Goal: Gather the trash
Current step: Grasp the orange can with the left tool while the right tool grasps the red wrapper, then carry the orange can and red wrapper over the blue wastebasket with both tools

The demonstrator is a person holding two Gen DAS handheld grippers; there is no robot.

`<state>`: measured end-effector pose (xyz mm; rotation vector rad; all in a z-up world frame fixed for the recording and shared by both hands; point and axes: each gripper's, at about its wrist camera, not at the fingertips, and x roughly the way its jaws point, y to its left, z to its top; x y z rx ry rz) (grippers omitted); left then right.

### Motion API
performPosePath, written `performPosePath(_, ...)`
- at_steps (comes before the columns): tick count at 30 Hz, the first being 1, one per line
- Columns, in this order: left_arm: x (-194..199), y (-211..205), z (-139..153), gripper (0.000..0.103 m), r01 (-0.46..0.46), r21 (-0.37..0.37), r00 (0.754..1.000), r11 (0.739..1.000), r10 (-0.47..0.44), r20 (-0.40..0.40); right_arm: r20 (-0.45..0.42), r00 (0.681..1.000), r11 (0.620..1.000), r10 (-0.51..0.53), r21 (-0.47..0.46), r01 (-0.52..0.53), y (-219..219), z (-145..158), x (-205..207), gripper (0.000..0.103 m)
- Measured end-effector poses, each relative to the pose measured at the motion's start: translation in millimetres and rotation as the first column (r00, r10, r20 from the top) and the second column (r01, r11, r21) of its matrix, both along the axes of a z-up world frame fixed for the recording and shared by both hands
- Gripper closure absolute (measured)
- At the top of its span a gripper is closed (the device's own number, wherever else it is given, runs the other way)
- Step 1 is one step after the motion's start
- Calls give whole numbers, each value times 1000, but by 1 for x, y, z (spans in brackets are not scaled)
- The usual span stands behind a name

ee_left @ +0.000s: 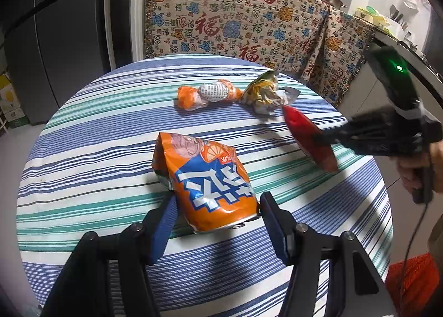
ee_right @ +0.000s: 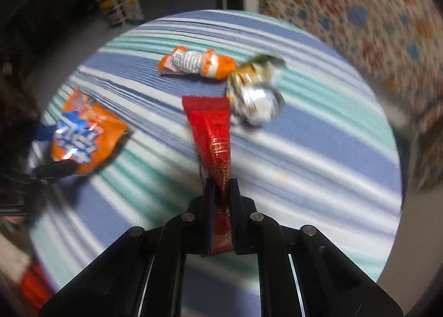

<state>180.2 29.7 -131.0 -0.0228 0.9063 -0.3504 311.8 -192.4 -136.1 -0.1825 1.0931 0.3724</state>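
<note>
The right gripper (ee_right: 221,186) is clamped tight on a red wrapper (ee_right: 211,134). Its two fingers pinch the near end of the wrapper, and the rest sticks straight out ahead of the gripper. I think it is held by one end like this because the wrapper is thin and flat, so a pinch at the edge is the easy way to get it off the table (ee_right: 318,150). The wrapper is long and narrow. Its long side runs in line with the fingers, and its far, zigzag end points away from the gripper toward the shiny crumpled wrapper (ee_right: 254,95). In the left wrist view the red wrapper (ee_left: 307,137) slants, far end higher, and looks lifted off the table (ee_left: 83,164), though its low end may still brush the cloth.

The left gripper (ee_left: 216,200) has its fingers apart, one on each side of the near end of an orange can (ee_left: 207,181). The left finger looks to be touching or almost touching the can; at the right finger I see a small gap, so I cannot tell for sure if the can is squeezed yet. The can lies on its side on the table, dented. Its long side points away from the gripper and a bit to the left, with its metal end nearest the gripper. The fingers sit across its round body, likely because that is the narrow way to grab it.

Farther ahead of the left gripper lie an orange twisted wrapper (ee_left: 207,94) and the shiny crumpled wrapper (ee_left: 265,94), just beside each other, not yet picked up.
</note>
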Motion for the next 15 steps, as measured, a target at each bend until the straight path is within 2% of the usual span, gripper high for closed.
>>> performPosePath(4, -3, -7, 2, 42, 24, -11, 1000, 1000, -24, 3, -38, 996, 993, -82, 87, 85, -17, 4, -33, 96)
performPosePath(15, -30, -63, 2, 42, 130, -23, 991, 991, -129, 34, 0, 972, 952, -234, 203, 229, -48, 11, -98, 97)
